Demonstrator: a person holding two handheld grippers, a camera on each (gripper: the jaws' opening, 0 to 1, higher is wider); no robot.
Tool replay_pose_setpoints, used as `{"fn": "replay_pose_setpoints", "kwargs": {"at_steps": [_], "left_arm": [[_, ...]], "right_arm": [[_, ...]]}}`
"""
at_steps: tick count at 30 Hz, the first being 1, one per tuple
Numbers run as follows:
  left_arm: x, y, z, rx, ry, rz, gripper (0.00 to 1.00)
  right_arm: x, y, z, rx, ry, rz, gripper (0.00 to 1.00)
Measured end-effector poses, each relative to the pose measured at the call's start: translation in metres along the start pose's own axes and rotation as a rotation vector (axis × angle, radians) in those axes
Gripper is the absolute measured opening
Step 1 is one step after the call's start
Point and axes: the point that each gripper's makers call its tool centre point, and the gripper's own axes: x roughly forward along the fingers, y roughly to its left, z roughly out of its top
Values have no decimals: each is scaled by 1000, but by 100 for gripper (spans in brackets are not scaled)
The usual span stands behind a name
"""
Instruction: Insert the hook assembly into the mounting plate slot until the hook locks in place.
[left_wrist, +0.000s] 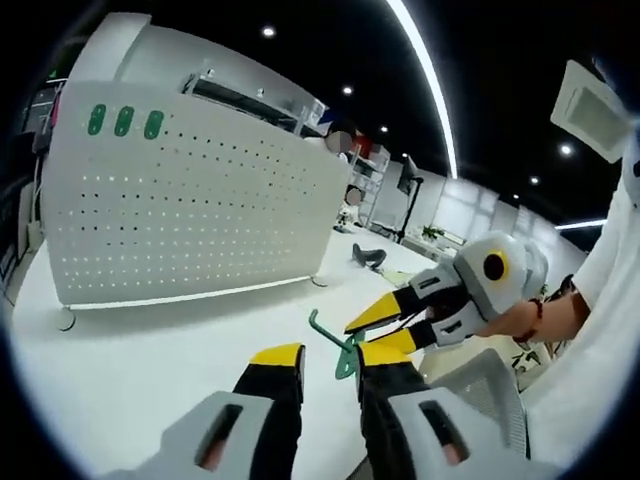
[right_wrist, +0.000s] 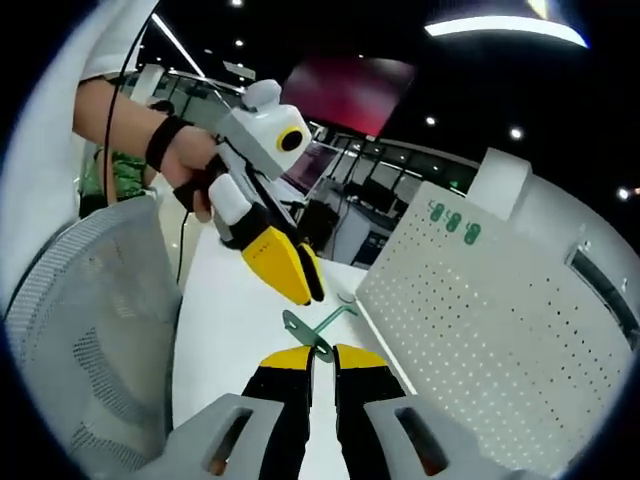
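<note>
Right gripper (right_wrist: 322, 352): nearest in the right gripper view, yellow-tipped jaws drawn in narrow, pinching the flat green base of the hook (right_wrist: 318, 331); in the left gripper view it enters from the right (left_wrist: 378, 330) with a person's hand (left_wrist: 520, 318) behind it.
Left gripper (left_wrist: 330, 357): jaws parted to a moderate gap in the left gripper view, nothing between them; the right-hand tip sits just beside the hook's base (left_wrist: 340, 345), contact cannot be told. In the right gripper view it hangs above the hook (right_wrist: 300, 275), gripped by a hand (right_wrist: 190, 160) wearing a dark wristband.
Hook: green, thin stem ending in a bend, held above the white table (left_wrist: 130, 370), well apart from the pegboard.
Open room: a broad bare stretch of table lies between the grippers and the pegboard's lower edge.
Edges: a grey mesh chair back (right_wrist: 80, 330) stands close at the table's near edge.
Mounting plate: a white perforated pegboard (left_wrist: 190, 200) stands upright on the table; three green oval tabs (left_wrist: 124, 121) sit at one upper corner.
Writing: none legible on the board or grippers.
Far: a dim office with ceiling light strips.
</note>
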Motion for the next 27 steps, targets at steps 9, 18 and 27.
{"fn": "replay_pose_setpoints", "kwargs": {"at_steps": [9,18,27], "left_arm": [[3,0,1,-27,-13,-18,19],[6,-3,0,-54,-14,-44,17],[2,0,-1,-130,-25,-70,9]], "right_arm": [[-2,8,5,-13,-12,10,6],[-2,10,13,-17,-44,25,6],[0,18,16,-43,-60,70,6]]}}
